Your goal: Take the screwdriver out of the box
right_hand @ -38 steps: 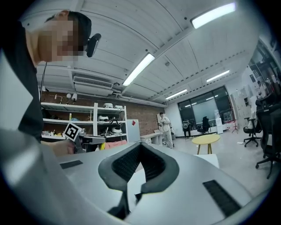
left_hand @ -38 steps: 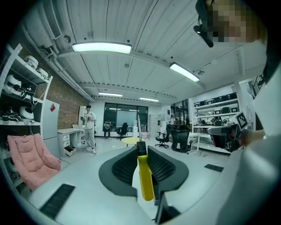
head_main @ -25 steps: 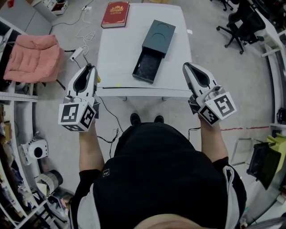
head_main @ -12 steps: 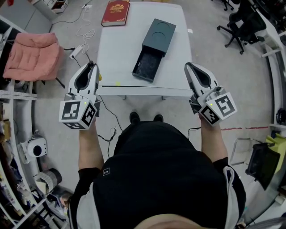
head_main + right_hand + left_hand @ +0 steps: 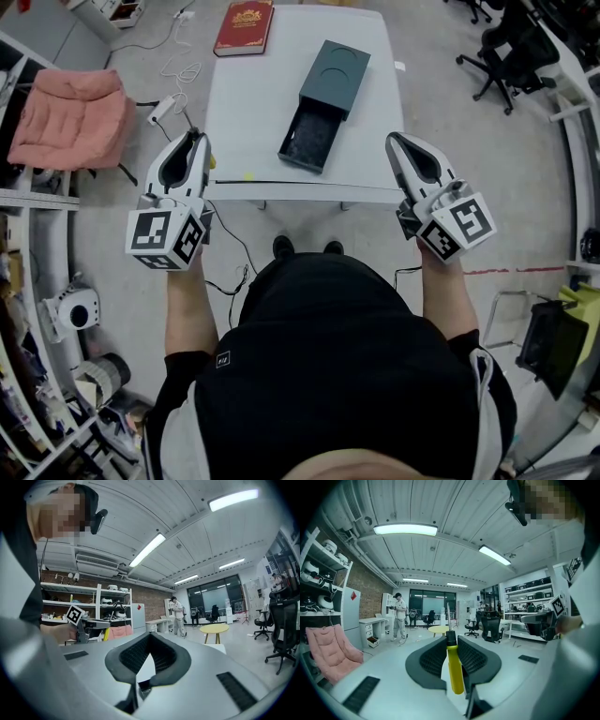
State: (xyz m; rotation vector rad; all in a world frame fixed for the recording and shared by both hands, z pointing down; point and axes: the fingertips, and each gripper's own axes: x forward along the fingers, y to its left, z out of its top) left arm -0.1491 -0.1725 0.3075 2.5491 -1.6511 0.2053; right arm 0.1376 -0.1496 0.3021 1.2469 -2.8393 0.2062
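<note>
Table (image 5: 253, 103) | left tongs (image 5: 194, 137) clamp screwdriver (image 5: 455, 667) (yellow handle) | right tongs (image 5: 392, 140) closed

A box (image 5: 336, 77) sits mid-tabletop (image 5: 253, 112), its drawer (image 5: 307, 142) out toward 7 o'clock, with a book (image 5: 243, 28) on the far corner at 11 o'clock. Past the near edge, the left gripper (image 5: 192, 139) at 8 o'clock has a screwdriver (image 5: 454, 667) between its jaws, and the right gripper (image 5: 394, 141) is at 4 o'clock.

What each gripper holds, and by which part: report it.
Left gripper clamps the screwdriver by its yellow handle, shaft pointing ahead. Right gripper holds nothing, jaws together.
</note>
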